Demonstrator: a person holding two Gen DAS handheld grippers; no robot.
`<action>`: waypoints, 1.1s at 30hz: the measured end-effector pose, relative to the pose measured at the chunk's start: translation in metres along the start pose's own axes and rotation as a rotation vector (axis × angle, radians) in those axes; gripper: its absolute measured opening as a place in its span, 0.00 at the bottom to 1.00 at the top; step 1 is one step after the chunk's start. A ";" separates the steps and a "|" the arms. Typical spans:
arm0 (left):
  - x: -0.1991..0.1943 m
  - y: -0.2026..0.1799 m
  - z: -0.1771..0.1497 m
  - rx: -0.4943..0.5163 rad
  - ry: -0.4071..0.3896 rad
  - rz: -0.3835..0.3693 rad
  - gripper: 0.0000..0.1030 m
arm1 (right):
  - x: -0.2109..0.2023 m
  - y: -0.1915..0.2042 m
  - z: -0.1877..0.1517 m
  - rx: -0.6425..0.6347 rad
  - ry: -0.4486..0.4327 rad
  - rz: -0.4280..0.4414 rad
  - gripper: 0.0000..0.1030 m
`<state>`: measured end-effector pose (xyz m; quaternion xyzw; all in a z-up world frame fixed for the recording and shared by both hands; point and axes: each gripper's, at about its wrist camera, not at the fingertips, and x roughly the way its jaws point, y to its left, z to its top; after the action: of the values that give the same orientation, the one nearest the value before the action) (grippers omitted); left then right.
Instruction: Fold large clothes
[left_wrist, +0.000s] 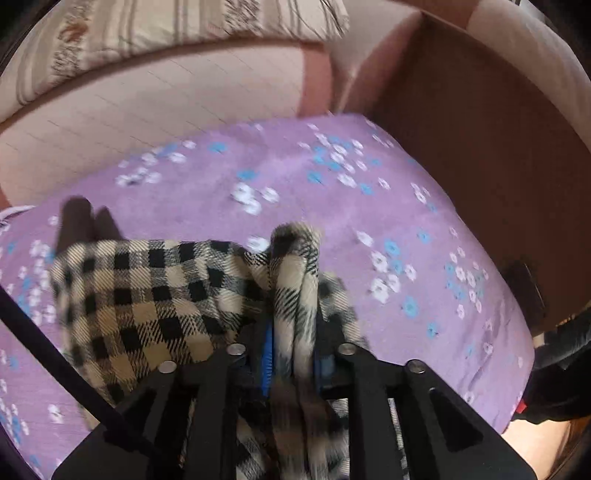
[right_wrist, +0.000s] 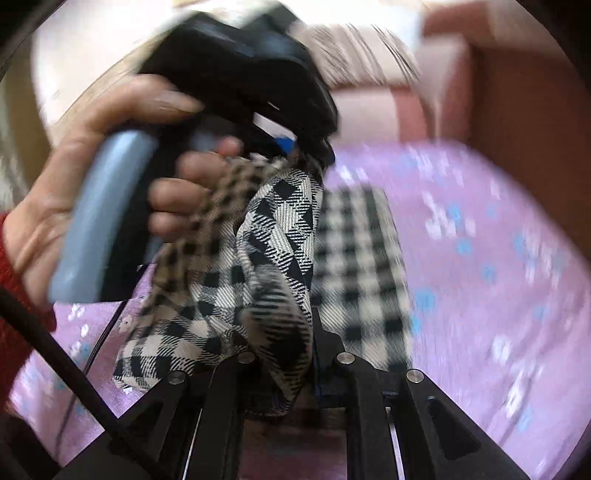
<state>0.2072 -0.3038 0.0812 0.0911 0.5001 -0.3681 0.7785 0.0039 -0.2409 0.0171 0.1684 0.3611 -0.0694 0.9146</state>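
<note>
Checked cloth (left_wrist: 155, 295): bunched, lifted over the purple flowered bedspread (left_wrist: 388, 192). Left gripper (left_wrist: 295, 291): clamped on a thick fold. Right gripper (right_wrist: 291, 332): apparently clamped on another fold, though blurred. Hand (right_wrist: 92, 177): grips the left gripper's handle.

Setting: a home, likely your bedroom or living room. You work over a bed or couch spread with a lilac floral sheet (left_wrist: 332, 206); pink upholstered cushions (left_wrist: 166, 99), a striped patterned pillow (left_wrist: 166, 26) and a brown wooden panel (left_wrist: 480, 140) border it.
</note>
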 end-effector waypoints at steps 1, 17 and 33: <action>-0.002 -0.001 -0.002 -0.008 0.001 -0.015 0.22 | 0.004 -0.009 -0.001 0.046 0.030 0.024 0.13; -0.128 0.060 -0.110 -0.024 -0.200 0.297 0.62 | -0.030 -0.077 0.062 0.219 -0.107 0.243 0.41; -0.072 0.052 -0.184 -0.027 -0.105 0.306 0.62 | 0.116 -0.067 0.106 0.275 0.148 0.256 0.05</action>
<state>0.0942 -0.1382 0.0412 0.1362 0.4438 -0.2429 0.8518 0.1393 -0.3424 -0.0074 0.3409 0.3901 0.0114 0.8553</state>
